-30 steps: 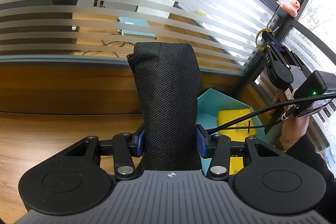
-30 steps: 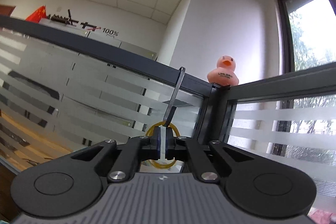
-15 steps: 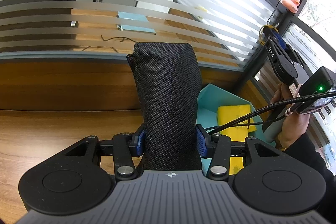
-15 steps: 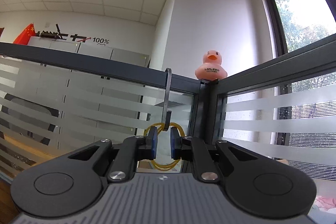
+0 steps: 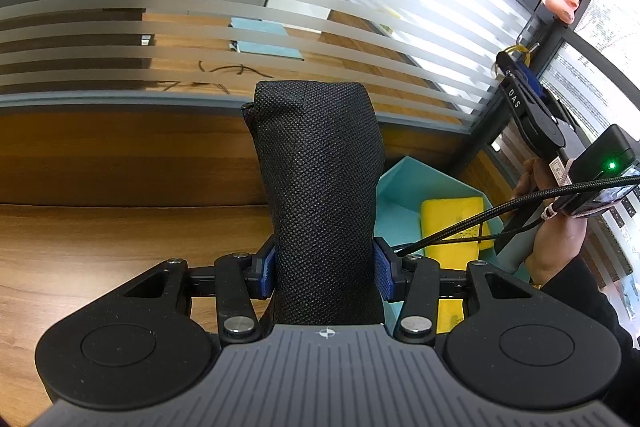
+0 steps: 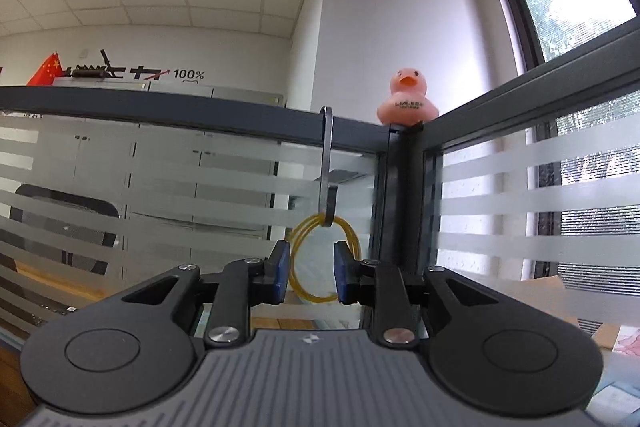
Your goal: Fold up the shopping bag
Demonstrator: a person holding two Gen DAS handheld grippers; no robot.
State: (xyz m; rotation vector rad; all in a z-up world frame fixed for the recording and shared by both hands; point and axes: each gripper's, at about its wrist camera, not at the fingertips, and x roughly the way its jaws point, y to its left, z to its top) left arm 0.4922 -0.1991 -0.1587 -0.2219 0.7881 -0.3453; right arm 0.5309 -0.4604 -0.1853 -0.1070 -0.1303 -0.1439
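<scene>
My left gripper (image 5: 325, 273) is shut on the folded black shopping bag (image 5: 318, 179), a rolled bundle of woven fabric that stands upright between the blue pads. My right gripper (image 6: 310, 277) is open, raised at the partition corner, with its pads on either side of yellow rubber bands (image 6: 320, 259) that hang from a metal hook (image 6: 327, 167). The right gripper also shows in the left wrist view (image 5: 520, 75), up by the hook.
A teal box (image 5: 404, 187) with a yellow sponge (image 5: 452, 223) sits on the wooden desk (image 5: 100, 239) right of the bag. A striped glass partition (image 5: 200, 27) runs behind. A pink rubber duck (image 6: 406, 99) sits on the partition's corner post.
My right gripper has opened, from shut at the hook and bands to pads apart around the bands. The left gripper still holds the bag, barely moved.
</scene>
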